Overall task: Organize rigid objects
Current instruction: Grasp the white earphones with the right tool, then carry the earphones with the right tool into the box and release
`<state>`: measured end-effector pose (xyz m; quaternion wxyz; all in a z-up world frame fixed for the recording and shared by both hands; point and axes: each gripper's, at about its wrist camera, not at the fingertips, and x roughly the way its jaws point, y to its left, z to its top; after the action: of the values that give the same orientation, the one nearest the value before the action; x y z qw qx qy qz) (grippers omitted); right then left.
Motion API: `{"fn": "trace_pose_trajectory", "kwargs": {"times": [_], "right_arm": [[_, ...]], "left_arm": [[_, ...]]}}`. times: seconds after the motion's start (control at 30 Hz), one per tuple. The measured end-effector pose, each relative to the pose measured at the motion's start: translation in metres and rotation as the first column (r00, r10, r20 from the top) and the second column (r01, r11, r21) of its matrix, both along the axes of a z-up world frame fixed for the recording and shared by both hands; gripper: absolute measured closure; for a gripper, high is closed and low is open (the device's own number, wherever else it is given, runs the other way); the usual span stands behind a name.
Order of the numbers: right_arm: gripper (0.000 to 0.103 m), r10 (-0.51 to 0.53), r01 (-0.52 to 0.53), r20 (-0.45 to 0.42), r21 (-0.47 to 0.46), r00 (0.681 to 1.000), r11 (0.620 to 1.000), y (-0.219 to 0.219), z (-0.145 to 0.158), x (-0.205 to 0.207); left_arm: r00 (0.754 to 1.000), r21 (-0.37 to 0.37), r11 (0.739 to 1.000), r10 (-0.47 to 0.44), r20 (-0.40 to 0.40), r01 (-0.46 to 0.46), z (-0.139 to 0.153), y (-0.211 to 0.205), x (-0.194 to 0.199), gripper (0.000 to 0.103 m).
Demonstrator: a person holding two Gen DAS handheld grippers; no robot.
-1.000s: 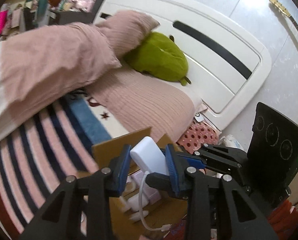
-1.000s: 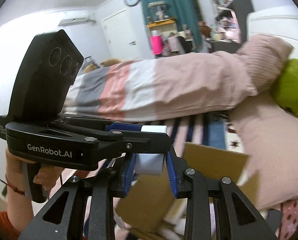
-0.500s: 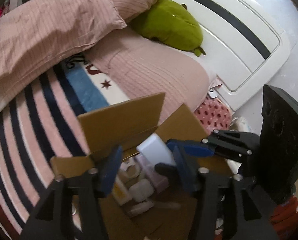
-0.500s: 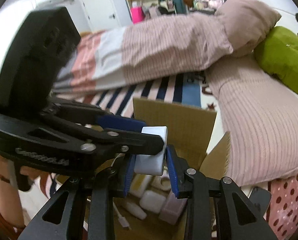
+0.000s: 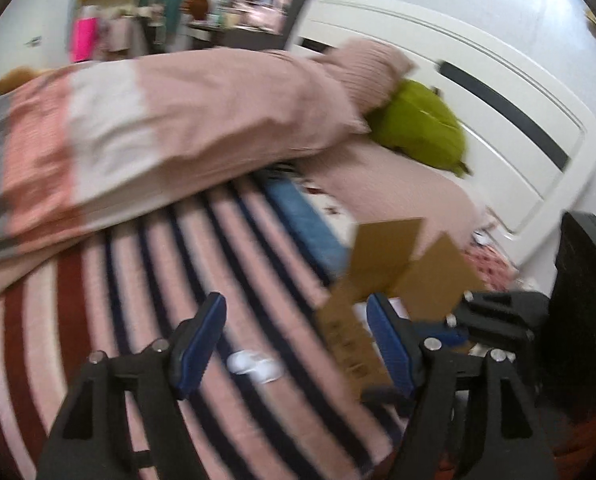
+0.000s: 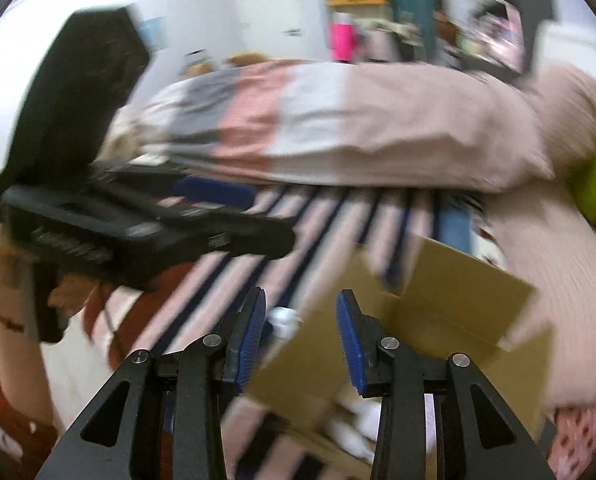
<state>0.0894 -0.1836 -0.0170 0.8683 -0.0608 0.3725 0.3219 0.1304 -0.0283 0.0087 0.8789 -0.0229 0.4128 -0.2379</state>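
Left wrist view: the left gripper (image 5: 296,344) is seen with fingers spread, just opened, nothing between them; a small white object (image 5: 254,362) lies on the striped bed cover (image 5: 138,280), the cardboard box (image 5: 381,280) at 3 o'clock. Right wrist view: the right gripper (image 6: 301,340) is seen with fingers parted, empty, having just opened; the box is at 4 o'clock.

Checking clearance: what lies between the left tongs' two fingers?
Left wrist view: nothing held. Between the left tongs shows striped bedspread with a small white object lying on it.
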Motion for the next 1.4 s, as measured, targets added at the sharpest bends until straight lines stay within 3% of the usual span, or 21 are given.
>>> {"fn": "trace_pose_trajectory", "kwargs": {"times": [0.07,0.13,0.27,0.33,0.43,0.57,0.7,0.73,0.77,0.93,1.1,1.27,1.4], "right_arm": [[0.070,0.093,-0.094,-0.018,-0.033,0.996,0.995,0.042,-0.009,-0.005],[0.069,0.136,-0.139,-0.052,-0.053,0.989,0.989,0.069,-0.023,-0.005],[0.057,0.158,-0.174,-0.135,-0.112,0.978,0.978,0.113,-0.071,0.003],[0.057,0.123,-0.148,-0.164,-0.151,0.979,0.977,0.121,-0.099,0.014],[0.046,0.030,-0.068,-0.155,-0.247,0.987,0.967,0.116,-0.134,0.030],[0.045,-0.125,0.072,-0.130,-0.355,0.984,0.932,0.096,-0.171,0.057],[0.048,-0.158,0.093,-0.144,-0.378,0.977,0.921,0.086,-0.187,0.067],[0.068,-0.155,0.088,-0.162,-0.359,0.974,0.929,0.084,-0.188,0.067],[0.076,-0.150,0.083,-0.166,-0.352,0.975,0.932,0.083,-0.187,0.066],[0.076,-0.072,0.037,-0.104,-0.307,0.992,0.951,0.090,-0.167,0.042],[0.077,0.043,-0.053,-0.054,-0.197,0.998,0.979,0.099,-0.115,0.013],[0.077,0.062,-0.057,0.044,-0.114,0.997,0.992,0.083,-0.060,-0.004],[0.077,0.027,-0.021,0.089,-0.062,0.996,0.998,0.057,-0.035,-0.004]], "left_arm": [[0.999,-0.012,0.999,0.052,0.001,-0.052,-0.011,0.032,-0.004,0.025],[0.996,-0.011,0.996,0.093,-0.002,-0.093,-0.025,0.056,-0.009,0.024],[0.990,-0.011,0.990,0.138,-0.025,-0.138,-0.064,0.090,-0.019,0.024],[0.988,-0.029,0.989,0.147,-0.036,-0.148,-0.082,0.100,-0.022,0.024],[0.986,-0.036,0.988,0.147,-0.077,-0.150,-0.110,0.105,-0.024,0.024],[0.983,-0.056,0.986,0.147,-0.113,-0.154,-0.132,0.109,-0.026,0.024],[0.981,-0.069,0.985,0.145,-0.130,-0.155,-0.141,0.109,-0.026,0.024],[0.981,-0.069,0.986,0.144,-0.132,-0.154,-0.142,0.108,-0.026,0.024],[0.981,-0.069,0.986,0.141,-0.134,-0.151,-0.142,0.107,-0.026,0.024],[0.988,-0.122,0.987,0.086,-0.130,-0.102,-0.132,0.096,-0.024,0.024],[0.996,-0.218,0.975,0.016,-0.093,-0.036,-0.104,0.078,-0.024,0.027],[0.998,-0.269,0.962,-0.052,-0.046,0.038,-0.071,0.049,-0.022,0.059],[0.995,-0.279,0.955,-0.104,-0.007,0.098,-0.048,0.018,-0.017,0.071]]}}
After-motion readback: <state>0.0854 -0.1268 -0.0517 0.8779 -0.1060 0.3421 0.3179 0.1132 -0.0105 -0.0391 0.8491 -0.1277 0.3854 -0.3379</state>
